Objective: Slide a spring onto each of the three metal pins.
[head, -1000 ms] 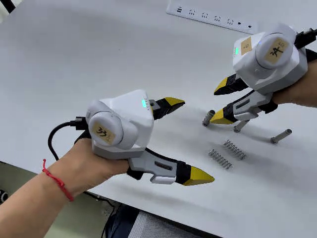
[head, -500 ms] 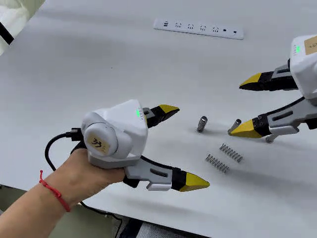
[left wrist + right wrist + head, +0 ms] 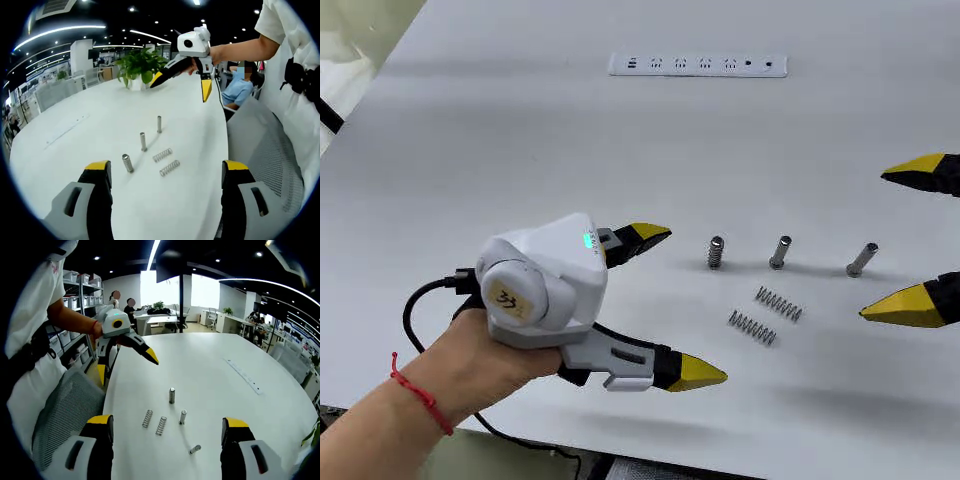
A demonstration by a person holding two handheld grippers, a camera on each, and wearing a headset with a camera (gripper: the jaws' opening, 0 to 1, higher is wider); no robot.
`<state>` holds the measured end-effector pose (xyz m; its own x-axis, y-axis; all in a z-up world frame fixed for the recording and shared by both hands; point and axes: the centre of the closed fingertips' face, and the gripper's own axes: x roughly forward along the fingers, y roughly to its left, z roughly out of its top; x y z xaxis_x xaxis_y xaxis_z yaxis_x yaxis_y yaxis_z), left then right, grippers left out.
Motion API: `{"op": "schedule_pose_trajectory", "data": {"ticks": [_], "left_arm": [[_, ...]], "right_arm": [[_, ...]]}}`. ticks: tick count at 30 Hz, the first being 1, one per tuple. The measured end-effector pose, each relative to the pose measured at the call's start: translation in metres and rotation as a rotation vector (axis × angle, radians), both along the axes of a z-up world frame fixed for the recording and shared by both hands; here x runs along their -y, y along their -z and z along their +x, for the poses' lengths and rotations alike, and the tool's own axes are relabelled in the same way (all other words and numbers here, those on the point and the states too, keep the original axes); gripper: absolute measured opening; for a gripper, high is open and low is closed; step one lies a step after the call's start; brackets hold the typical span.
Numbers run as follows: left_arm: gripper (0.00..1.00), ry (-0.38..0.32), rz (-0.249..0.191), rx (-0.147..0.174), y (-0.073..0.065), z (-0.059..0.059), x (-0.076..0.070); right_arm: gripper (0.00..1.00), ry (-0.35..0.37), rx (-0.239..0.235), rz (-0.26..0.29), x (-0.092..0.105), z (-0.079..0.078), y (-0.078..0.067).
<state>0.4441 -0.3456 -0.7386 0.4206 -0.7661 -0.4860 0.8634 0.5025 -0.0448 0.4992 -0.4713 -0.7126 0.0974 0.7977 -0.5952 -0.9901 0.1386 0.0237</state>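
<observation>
Drawn back rightward from the three pins (image 3: pixel 780 251): right tool (image 3: pixel 875 245), spread wide and empty, like left tool (image 3: pixel 692 303). On the table (image 3: pixel 520 130), all upright, leftmost pin (image 3: pixel 716 243) sleeved by a spring (image 3: pixel 715 258), two springs (image 3: pixel 779 304) loose alongside.

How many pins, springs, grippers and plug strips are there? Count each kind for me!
Metal pins: 3
Springs: 3, one already on a pin
Grippers: 2, left gripper and right gripper
Power strip: 1
Total: 9
</observation>
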Motion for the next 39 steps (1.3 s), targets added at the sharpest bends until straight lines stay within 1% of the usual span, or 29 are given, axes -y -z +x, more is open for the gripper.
{"op": "schedule_pose_trajectory", "data": {"ticks": [1, 3, 4, 6, 7, 8, 9, 10, 12, 14, 15, 17, 18, 21, 22, 23, 25, 27, 28, 29, 30, 31, 32, 33, 34, 36, 39], "left_arm": [[0.89, 0.014, 0.017, -0.001, 0.002, -0.001, 0.001], [0.89, 0.035, 0.053, 0.005, 0.006, -0.001, 0.002], [0.89, 0.044, 0.063, 0.006, 0.007, -0.001, 0.003], [0.87, 0.065, 0.082, 0.000, 0.010, -0.002, 0.005], [0.85, 0.081, 0.099, -0.003, 0.013, -0.003, 0.005], [0.84, 0.086, 0.105, -0.002, 0.013, -0.003, 0.006], [0.84, 0.100, 0.123, 0.000, 0.016, -0.003, 0.007], [0.83, 0.109, 0.131, 0.001, 0.017, -0.003, 0.008], [0.81, 0.121, 0.140, -0.002, 0.020, -0.002, 0.011], [0.76, 0.131, 0.152, -0.011, 0.025, 0.000, 0.014], [0.75, 0.139, 0.168, -0.014, 0.029, 0.002, 0.016], [0.71, 0.158, 0.181, -0.013, 0.033, 0.003, 0.020], [0.69, 0.162, 0.183, -0.014, 0.034, 0.004, 0.021], [0.61, 0.195, 0.205, -0.019, 0.043, 0.006, 0.027], [0.58, 0.199, 0.213, -0.025, 0.045, 0.007, 0.028], [0.55, 0.215, 0.233, -0.031, 0.049, 0.007, 0.030], [0.50, 0.247, 0.274, -0.021, 0.056, 0.008, 0.032], [0.45, 0.266, 0.306, -0.027, 0.063, 0.009, 0.034], [0.42, 0.278, 0.336, -0.019, 0.067, 0.011, 0.033], [0.36, 0.287, 0.364, -0.013, 0.070, 0.012, 0.032], [0.33, 0.298, 0.373, -0.009, 0.072, 0.012, 0.034], [0.31, 0.304, 0.377, -0.013, 0.074, 0.012, 0.037], [0.29, 0.308, 0.393, -0.015, 0.077, 0.013, 0.037], [0.29, 0.323, 0.422, -0.011, 0.080, 0.013, 0.038], [0.28, 0.331, 0.428, -0.004, 0.082, 0.013, 0.039], [0.25, 0.336, 0.450, -0.001, 0.086, 0.015, 0.042], [0.22, 0.353, 0.477, -0.004, 0.094, 0.014, 0.045]], "right_arm": [[0.91, 0.013, -0.005, 0.022, 0.005, -0.002, -0.001], [0.94, 0.026, -0.006, 0.040, 0.013, -0.007, 0.001], [0.95, 0.030, -0.010, 0.044, 0.016, -0.010, 0.001], [0.98, 0.043, -0.010, 0.067, 0.024, -0.014, 0.003], [0.99, 0.046, -0.009, 0.074, 0.030, -0.016, 0.004], [0.99, 0.046, -0.009, 0.075, 0.031, -0.016, 0.005], [0.99, 0.053, -0.011, 0.078, 0.037, -0.017, 0.008], [0.99, 0.057, -0.009, 0.082, 0.042, -0.017, 0.010], [0.99, 0.063, -0.013, 0.067, 0.054, -0.018, 0.018], [0.99, 0.069, -0.017, 0.056, 0.064, -0.019, 0.025], [0.99, 0.077, -0.022, 0.057, 0.068, -0.020, 0.026], [0.99, 0.092, -0.028, 0.062, 0.074, -0.021, 0.028], [0.99, 0.094, -0.027, 0.062, 0.076, -0.022, 0.029], [0.99, 0.100, -0.035, 0.062, 0.083, -0.025, 0.033], [0.99, 0.102, -0.037, 0.063, 0.085, -0.025, 0.034], [0.99, 0.103, -0.038, 0.064, 0.087, -0.026, 0.035], [0.99, 0.111, -0.042, 0.061, 0.091, -0.026, 0.036], [0.98, 0.119, -0.042, 0.063, 0.094, -0.025, 0.036], [0.98, 0.126, -0.043, 0.066, 0.095, -0.024, 0.036], [0.97, 0.131, -0.043, 0.068, 0.096, -0.024, 0.036], [0.97, 0.134, -0.043, 0.068, 0.097, -0.024, 0.036], [0.97, 0.139, -0.044, 0.068, 0.099, -0.024, 0.037], [0.96, 0.141, -0.044, 0.068, 0.100, -0.024, 0.037], [0.96, 0.146, -0.046, 0.070, 0.101, -0.024, 0.038], [0.96, 0.149, -0.048, 0.072, 0.101, -0.024, 0.038], [0.95, 0.156, -0.050, 0.072, 0.102, -0.025, 0.038], [0.95, 0.165, -0.052, 0.075, 0.105, -0.026, 0.039]]}}
